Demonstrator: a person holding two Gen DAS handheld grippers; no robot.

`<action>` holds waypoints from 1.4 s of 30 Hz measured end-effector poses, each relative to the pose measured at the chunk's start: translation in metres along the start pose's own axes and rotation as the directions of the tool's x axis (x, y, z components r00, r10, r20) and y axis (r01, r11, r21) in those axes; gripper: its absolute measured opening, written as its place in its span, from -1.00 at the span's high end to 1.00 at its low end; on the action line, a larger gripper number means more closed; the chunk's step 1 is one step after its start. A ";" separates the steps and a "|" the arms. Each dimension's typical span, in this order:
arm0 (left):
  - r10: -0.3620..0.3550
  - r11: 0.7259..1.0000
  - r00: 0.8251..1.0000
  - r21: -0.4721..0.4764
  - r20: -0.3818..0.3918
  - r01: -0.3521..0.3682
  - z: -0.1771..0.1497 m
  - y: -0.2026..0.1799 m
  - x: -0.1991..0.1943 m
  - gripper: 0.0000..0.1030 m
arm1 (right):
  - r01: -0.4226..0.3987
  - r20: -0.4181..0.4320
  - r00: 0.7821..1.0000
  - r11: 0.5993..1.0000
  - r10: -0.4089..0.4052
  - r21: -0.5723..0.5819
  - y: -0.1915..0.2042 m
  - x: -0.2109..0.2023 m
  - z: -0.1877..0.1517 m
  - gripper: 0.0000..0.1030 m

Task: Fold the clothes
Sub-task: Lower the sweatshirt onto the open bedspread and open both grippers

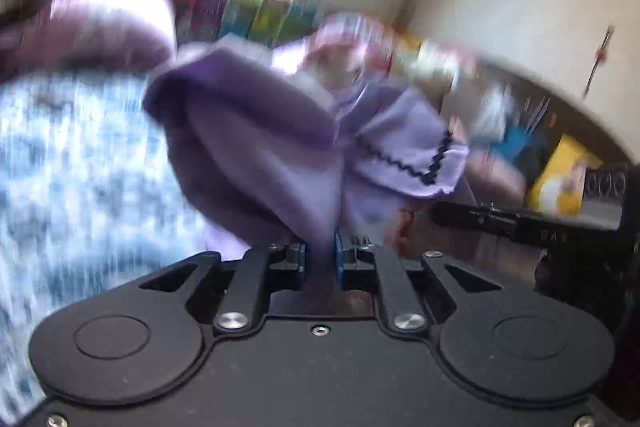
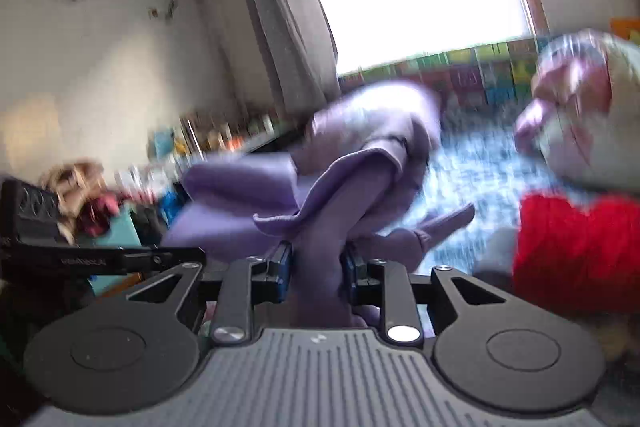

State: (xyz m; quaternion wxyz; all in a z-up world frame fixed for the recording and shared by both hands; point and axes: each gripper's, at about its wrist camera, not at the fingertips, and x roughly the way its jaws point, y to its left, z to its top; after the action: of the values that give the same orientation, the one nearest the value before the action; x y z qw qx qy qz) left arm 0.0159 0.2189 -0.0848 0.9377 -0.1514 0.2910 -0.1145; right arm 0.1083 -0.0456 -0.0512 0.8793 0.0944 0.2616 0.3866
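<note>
Between both grippers' pads, purple garment bunched: left gripper & right gripper clamp it.

I see a lilac garment with black zigzag trim, bunched, lifted above the blue-white patterned surface.
</note>
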 end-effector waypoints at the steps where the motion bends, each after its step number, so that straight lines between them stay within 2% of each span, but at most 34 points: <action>1: 0.016 1.000 0.997 -0.011 -0.075 -0.017 -0.028 0.006 0.014 0.80 | 0.012 -0.070 0.997 0.999 -0.009 0.045 -0.012 0.010 -0.025 0.45; 2: 0.039 0.999 0.985 -0.028 -0.170 -0.044 -0.056 0.012 0.030 0.80 | 0.027 -0.141 0.990 0.996 -0.014 0.090 -0.023 0.019 -0.050 0.37; 3: 0.064 0.997 0.962 -0.020 -0.266 -0.072 -0.085 0.015 0.044 0.72 | 0.055 -0.238 0.971 0.989 -0.022 0.136 -0.035 0.029 -0.083 0.30; 4: 0.093 0.995 0.939 0.005 -0.332 -0.097 -0.111 0.017 0.051 0.69 | 0.093 -0.342 0.939 0.982 -0.032 0.164 -0.044 0.039 -0.118 0.18; 5: 0.114 0.993 0.926 0.025 -0.361 -0.113 -0.130 0.019 0.053 0.64 | 0.129 -0.423 0.905 0.978 -0.049 0.163 -0.050 0.044 -0.148 0.17; 6: 0.132 0.991 0.926 0.036 -0.353 -0.127 -0.142 0.022 0.049 0.41 | 0.151 -0.468 0.881 0.977 -0.065 0.148 -0.053 0.043 -0.171 0.17; 7: 0.138 0.990 0.931 0.028 -0.339 -0.137 -0.147 0.026 0.043 0.17 | 0.156 -0.477 0.876 0.975 -0.064 0.156 -0.057 0.037 -0.184 0.17; 9: 0.121 0.990 0.938 -0.025 -0.325 -0.136 -0.145 0.036 0.034 0.07 | 0.157 -0.463 0.885 0.968 -0.050 0.195 -0.066 0.022 -0.197 0.03; 10: 0.109 0.990 0.944 -0.050 -0.311 -0.131 -0.142 0.040 0.028 0.05 | 0.157 -0.442 0.896 0.964 -0.046 0.216 -0.069 0.015 -0.197 -0.16; 11: 0.114 0.990 0.948 -0.048 -0.297 -0.134 -0.137 0.037 0.027 0.04 | 0.155 -0.422 0.905 0.964 -0.050 0.217 -0.069 0.011 -0.194 -0.26; 15: 0.142 0.984 0.957 -0.064 -0.254 -0.163 -0.119 0.045 0.026 0.03 | 0.135 -0.352 0.934 0.970 -0.058 0.201 -0.067 0.010 -0.172 -0.27; 19: 0.161 0.972 0.958 -0.132 -0.237 -0.196 -0.103 0.068 0.040 0.02 | 0.154 -0.305 0.948 0.968 -0.088 0.198 -0.065 0.030 -0.149 -0.27; 22: 0.106 0.960 0.969 -0.231 -0.225 -0.159 -0.093 0.090 0.054 0.02 | 0.159 -0.281 0.955 0.961 -0.091 0.227 -0.074 0.050 -0.136 -0.27; 24: 0.074 0.952 0.974 -0.275 -0.215 -0.133 -0.087 0.099 0.063 0.05 | 0.166 -0.281 0.954 0.962 -0.101 0.217 -0.078 0.062 -0.128 -0.19; 25: 0.059 0.947 0.975 -0.297 -0.212 -0.122 -0.085 0.102 0.068 0.05 | 0.165 -0.287 0.953 0.963 -0.100 0.211 -0.080 0.069 -0.124 -0.03; 26: 0.035 0.947 0.977 -0.306 -0.213 -0.101 -0.083 0.103 0.071 0.07 | 0.154 -0.298 0.951 0.966 -0.087 0.209 -0.081 0.076 -0.122 0.27; 28: 0.028 0.956 0.977 -0.279 -0.212 -0.088 -0.081 0.099 0.075 0.56 | 0.126 -0.321 0.946 0.970 -0.055 0.208 -0.083 0.086 -0.120 0.57; 29: 0.027 0.961 0.976 -0.262 -0.215 -0.085 -0.081 0.096 0.074 0.66 | 0.113 -0.328 0.944 0.973 -0.042 0.201 -0.081 0.089 -0.119 0.77; 30: 0.020 0.963 0.978 -0.258 -0.209 -0.075 -0.081 0.094 0.071 0.76 | 0.100 -0.334 0.942 0.976 -0.030 0.191 -0.078 0.090 -0.118 0.86; 37: -0.014 0.987 0.985 -0.161 -0.175 -0.014 -0.088 0.072 0.037 0.80 | 0.018 -0.317 0.948 0.991 0.024 0.130 -0.040 0.061 -0.125 0.91; 39: 0.008 0.993 0.983 -0.114 -0.184 -0.029 -0.091 0.063 0.032 0.80 | 0.031 -0.316 0.949 0.996 -0.003 0.085 -0.029 0.052 -0.128 0.91; 41: 0.077 0.994 0.978 -0.067 -0.192 -0.092 -0.092 0.058 0.027 0.58 | 0.064 -0.299 0.953 0.998 -0.057 0.015 -0.020 0.044 -0.127 0.90; 42: 0.142 0.988 0.976 -0.033 -0.166 -0.150 -0.091 0.055 0.021 0.45 | 0.071 -0.293 0.954 0.997 -0.067 0.006 -0.018 0.041 -0.127 0.89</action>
State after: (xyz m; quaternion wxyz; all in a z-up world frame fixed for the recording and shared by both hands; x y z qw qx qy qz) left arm -0.0131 0.2434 -0.1862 0.9129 -0.1408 0.3797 -0.0508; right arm 0.0751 -0.0324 -0.1808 0.8430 0.0340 0.3952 0.3633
